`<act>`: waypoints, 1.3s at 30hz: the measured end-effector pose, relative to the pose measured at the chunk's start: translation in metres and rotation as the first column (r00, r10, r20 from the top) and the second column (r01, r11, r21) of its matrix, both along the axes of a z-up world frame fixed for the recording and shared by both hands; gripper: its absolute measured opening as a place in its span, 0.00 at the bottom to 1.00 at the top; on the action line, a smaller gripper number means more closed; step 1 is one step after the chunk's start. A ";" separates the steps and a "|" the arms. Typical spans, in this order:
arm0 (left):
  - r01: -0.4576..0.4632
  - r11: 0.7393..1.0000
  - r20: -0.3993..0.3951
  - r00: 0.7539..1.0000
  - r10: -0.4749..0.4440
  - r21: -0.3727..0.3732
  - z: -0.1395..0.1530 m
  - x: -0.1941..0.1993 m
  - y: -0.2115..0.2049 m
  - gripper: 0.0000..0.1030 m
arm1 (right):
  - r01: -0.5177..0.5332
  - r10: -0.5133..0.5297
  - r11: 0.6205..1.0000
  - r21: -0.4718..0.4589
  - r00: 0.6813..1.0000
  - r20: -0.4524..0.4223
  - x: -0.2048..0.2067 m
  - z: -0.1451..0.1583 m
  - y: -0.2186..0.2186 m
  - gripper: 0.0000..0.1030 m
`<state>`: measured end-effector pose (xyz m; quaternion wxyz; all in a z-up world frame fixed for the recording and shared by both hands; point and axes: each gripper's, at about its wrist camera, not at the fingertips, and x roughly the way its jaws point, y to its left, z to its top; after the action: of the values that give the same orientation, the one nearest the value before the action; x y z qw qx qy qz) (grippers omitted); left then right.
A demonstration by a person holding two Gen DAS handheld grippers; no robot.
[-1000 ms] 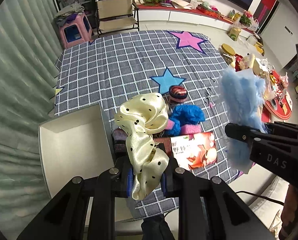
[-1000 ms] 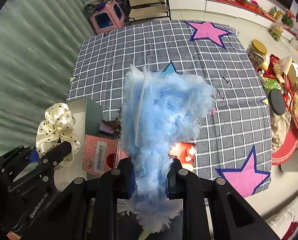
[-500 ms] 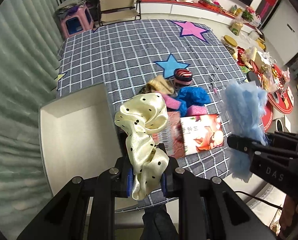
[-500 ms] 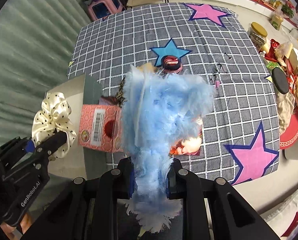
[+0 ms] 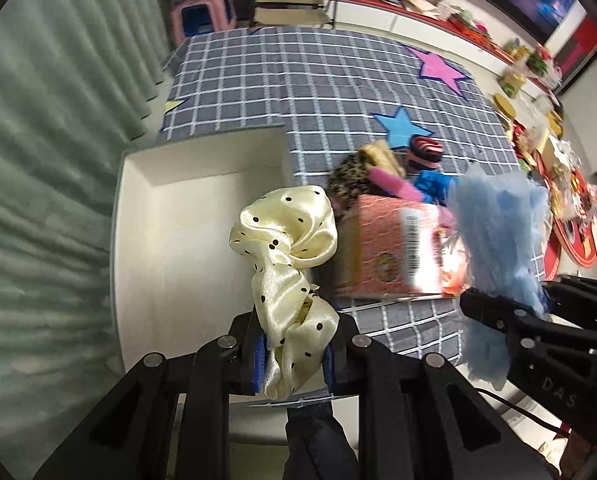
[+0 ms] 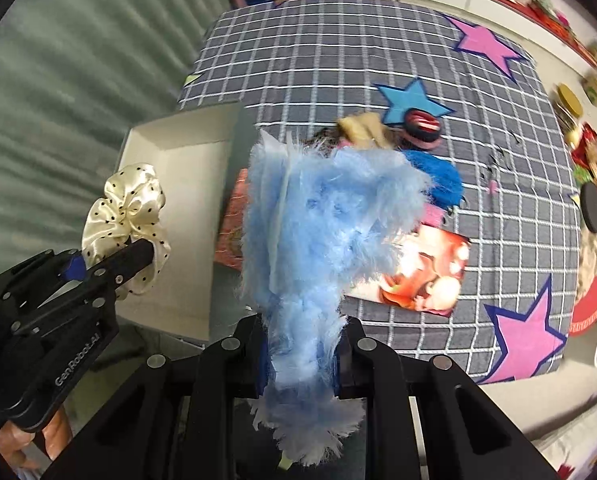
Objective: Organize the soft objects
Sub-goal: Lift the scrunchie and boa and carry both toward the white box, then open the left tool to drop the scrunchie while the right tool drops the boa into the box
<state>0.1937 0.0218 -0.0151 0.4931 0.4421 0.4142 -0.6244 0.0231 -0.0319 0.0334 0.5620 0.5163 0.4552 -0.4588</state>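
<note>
Scrunchie (image 5: 284,240): cream satin with black dots, clamped low in your left gripper (image 5: 294,354); the jaws are closed on its bunched lower folds and the loop stands free above them, over the near edge of the white box (image 5: 186,240).
Scrunchie handling: you should find it very light, soft and slick. Satin slides, so your hold on the gathered part, where the elastic bulks up, looks safer than a pinch on one loose fold.
Fluff (image 6: 318,232): pale blue furry piece, clamped in your right gripper (image 6: 300,360); the jaws are shut tight on its narrow waist, with a tuft hanging below and the wide mass above, over the table edge just right of the box.
Fluff handling: you can expect it to be light, limp and compressible. Long pile can pull out of the pads, so keep the grip on the dense core, not on the fringe.
Box: open, white inside, nothing visible in it; it sits at the left edge of the checked cloth (image 5: 318,80).
Pile: more soft pieces, including a blue one (image 6: 434,178) and a striped one (image 6: 422,122), lie beside a pink carton (image 5: 390,256) on the cloth.
Release: you need little height, since neither piece is likely to bounce or break; fluff may cling to the pads.
</note>
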 end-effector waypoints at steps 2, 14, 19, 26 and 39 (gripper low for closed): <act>-0.024 1.000 0.006 1.000 0.024 0.009 -0.005 0.011 0.002 0.23 | -0.029 0.029 1.000 0.001 1.000 -0.001 0.010 -0.001 -0.001 0.22; -0.140 0.988 0.026 0.990 0.139 0.062 -0.032 0.057 0.012 0.25 | -0.190 0.190 0.982 0.002 0.982 0.008 0.069 0.000 -0.010 0.22; -0.179 0.981 0.026 0.984 0.177 0.077 -0.038 0.073 0.016 0.25 | -0.249 0.249 0.968 0.008 0.968 0.018 0.091 -0.004 -0.013 0.22; -0.220 0.970 0.039 0.975 0.217 0.101 -0.048 0.090 0.020 0.25 | -0.300 0.299 0.953 0.035 0.954 0.026 0.112 -0.014 -0.014 0.22; -0.262 0.955 0.045 0.965 0.259 0.137 -0.060 0.104 0.025 0.25 | -0.345 0.343 0.936 0.073 0.939 0.032 0.142 -0.029 -0.020 0.22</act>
<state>0.2977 0.0470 -0.0751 0.5439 0.4259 0.5055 -0.5170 0.1649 -0.0514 0.0045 0.6174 0.4543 0.5505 -0.3306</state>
